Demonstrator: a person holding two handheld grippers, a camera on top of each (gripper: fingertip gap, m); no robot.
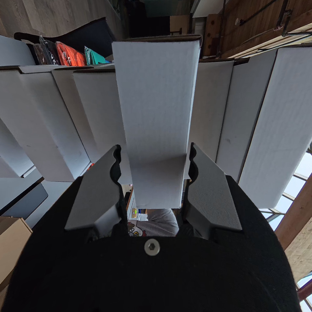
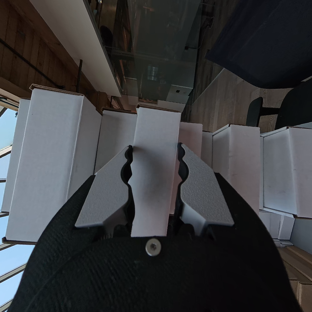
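Two grippers among rows of white cartons, both views upside down.

Left gripper (image 1: 155,148) straddles a tall white box (image 1: 157,104), jaws parted with slim gaps either side. Right gripper (image 2: 155,148) is clamped on a narrow white box (image 2: 153,177), pads touching both faces. More white boxes (image 2: 49,160) flank them. Wood plank floor (image 1: 59,15), glass partition (image 2: 152,50), windows (image 1: 297,190), brown cardboard box (image 1: 11,243).
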